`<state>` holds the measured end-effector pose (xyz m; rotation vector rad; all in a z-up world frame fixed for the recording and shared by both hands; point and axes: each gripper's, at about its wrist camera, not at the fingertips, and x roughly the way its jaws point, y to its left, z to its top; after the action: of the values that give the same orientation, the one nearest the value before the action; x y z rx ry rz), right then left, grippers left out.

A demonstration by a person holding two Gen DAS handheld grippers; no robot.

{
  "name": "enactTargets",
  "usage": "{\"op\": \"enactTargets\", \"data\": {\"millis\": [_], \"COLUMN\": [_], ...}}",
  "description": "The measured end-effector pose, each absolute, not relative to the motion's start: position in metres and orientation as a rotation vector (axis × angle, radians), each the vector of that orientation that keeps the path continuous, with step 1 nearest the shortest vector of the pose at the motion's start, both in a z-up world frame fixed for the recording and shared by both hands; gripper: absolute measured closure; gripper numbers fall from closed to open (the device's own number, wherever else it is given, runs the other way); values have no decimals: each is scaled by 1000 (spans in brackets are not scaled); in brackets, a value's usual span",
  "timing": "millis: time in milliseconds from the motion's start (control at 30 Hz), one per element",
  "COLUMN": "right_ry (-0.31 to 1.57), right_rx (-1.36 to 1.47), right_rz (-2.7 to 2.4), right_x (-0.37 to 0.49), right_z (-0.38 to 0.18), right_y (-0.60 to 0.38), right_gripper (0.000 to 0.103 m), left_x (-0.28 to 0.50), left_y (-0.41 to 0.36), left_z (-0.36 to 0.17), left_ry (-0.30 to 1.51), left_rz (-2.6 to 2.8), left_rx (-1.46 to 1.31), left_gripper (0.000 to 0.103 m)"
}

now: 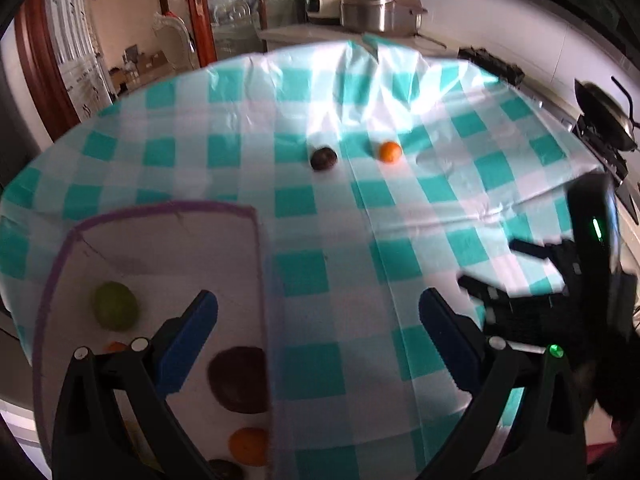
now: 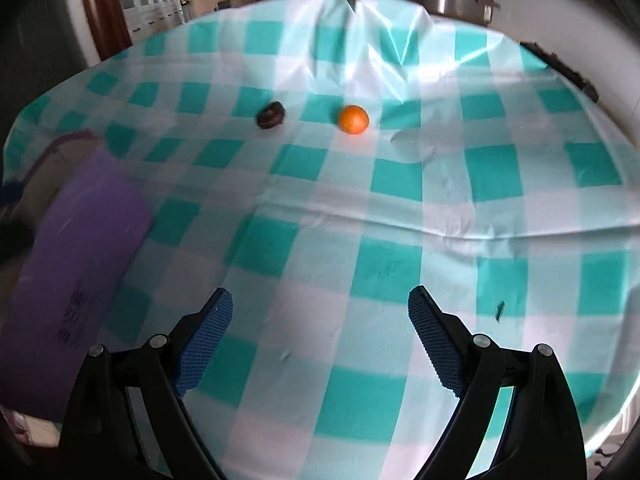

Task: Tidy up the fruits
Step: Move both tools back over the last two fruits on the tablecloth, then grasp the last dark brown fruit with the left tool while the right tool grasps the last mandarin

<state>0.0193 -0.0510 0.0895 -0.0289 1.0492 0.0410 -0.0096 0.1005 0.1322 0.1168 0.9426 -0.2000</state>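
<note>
An orange fruit and a dark round fruit lie side by side on the teal checked tablecloth, far ahead of both grippers; they also show in the right wrist view, the orange and the dark fruit. A purple-rimmed box at lower left holds a green fruit, a large dark fruit, an orange one and others. My left gripper is open and empty above the box's right edge. My right gripper is open and empty; it also appears at the right in the left wrist view.
The box's purple side stands at the left in the right wrist view. A steel pot and a rice cooker sit on the counter behind the table. A stove with a pan is at the right.
</note>
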Motion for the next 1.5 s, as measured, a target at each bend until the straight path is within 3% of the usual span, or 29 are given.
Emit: {"op": "enactTargets", "data": {"millis": [467, 867, 933, 1267, 1333, 1467, 1500], "right_ry": [1028, 980, 969, 948, 949, 952, 953], "right_rx": [19, -57, -62, 57, 71, 96, 97], "right_rz": [80, 195, 216, 179, 187, 196, 197], "right_x": [183, 241, 238, 204, 205, 207, 209], "right_z": [51, 18, 19, 24, 24, 24, 24], "right_y": [-88, -84, -88, -126, -128, -133, -134], "right_gripper": [20, 44, 66, 66, 66, 66, 66], "left_x": [50, 136, 152, 251, 265, 268, 264], "left_y": [34, 21, 25, 29, 25, 26, 25], "left_z": [96, 44, 36, 11, 5, -1, 1], "left_ry": [1024, 1045, 1048, 976, 981, 987, 983], "left_rz": [-239, -46, -3, 83, 60, 45, 34], "left_rx": [140, 103, 76, 14, 15, -7, 0], "left_gripper": [2, 2, 2, 3, 11, 60, 61]}}
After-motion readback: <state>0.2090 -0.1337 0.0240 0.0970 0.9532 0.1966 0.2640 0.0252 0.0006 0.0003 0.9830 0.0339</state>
